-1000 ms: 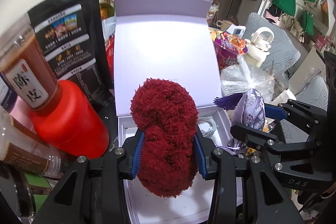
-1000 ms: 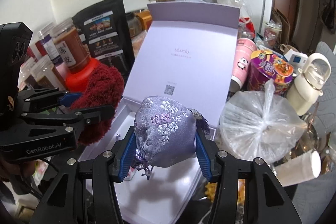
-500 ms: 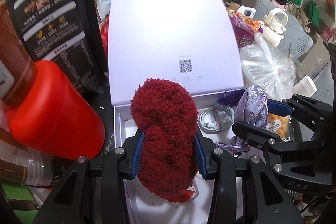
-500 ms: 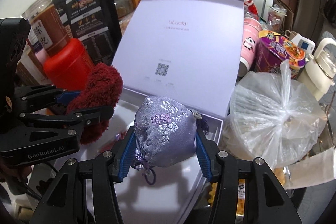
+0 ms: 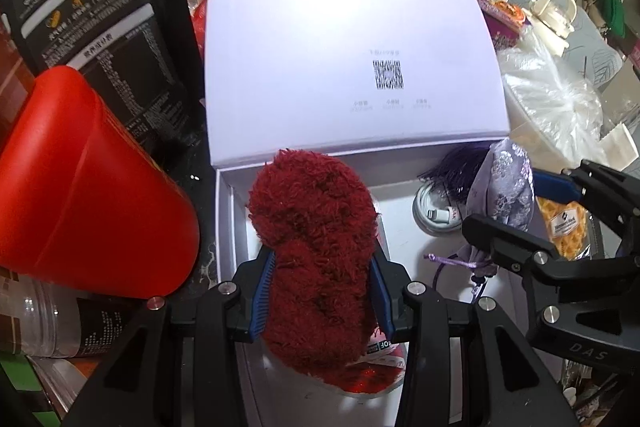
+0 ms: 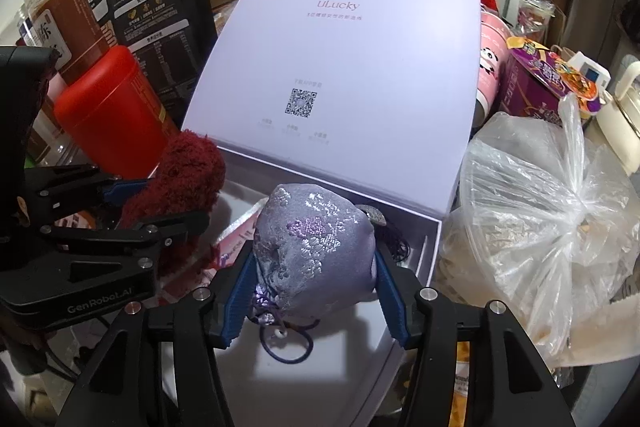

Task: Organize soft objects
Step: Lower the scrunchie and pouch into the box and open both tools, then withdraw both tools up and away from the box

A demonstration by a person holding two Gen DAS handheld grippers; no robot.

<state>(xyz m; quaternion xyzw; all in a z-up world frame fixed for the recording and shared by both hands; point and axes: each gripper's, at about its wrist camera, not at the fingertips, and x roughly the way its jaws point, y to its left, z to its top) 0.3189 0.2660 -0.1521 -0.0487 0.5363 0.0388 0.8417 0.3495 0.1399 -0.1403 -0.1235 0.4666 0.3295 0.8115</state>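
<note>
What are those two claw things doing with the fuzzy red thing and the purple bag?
A person is tidying soft things into the open lilac box. The left gripper squeezes a fuzzy red bundle over the box's left side. The right gripper has the shiny purple pouch between its fingers and is opening them, letting the pouch go just above the box floor. A white cable coil already lies inside.

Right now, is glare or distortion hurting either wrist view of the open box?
Left wrist: lid washed out by glare, brand print nearly lost, QR code still legible; fisheye bows its edges. Right wrist: lid evenly lit, lettering readable; dark corners, plastic bag glints.
</note>
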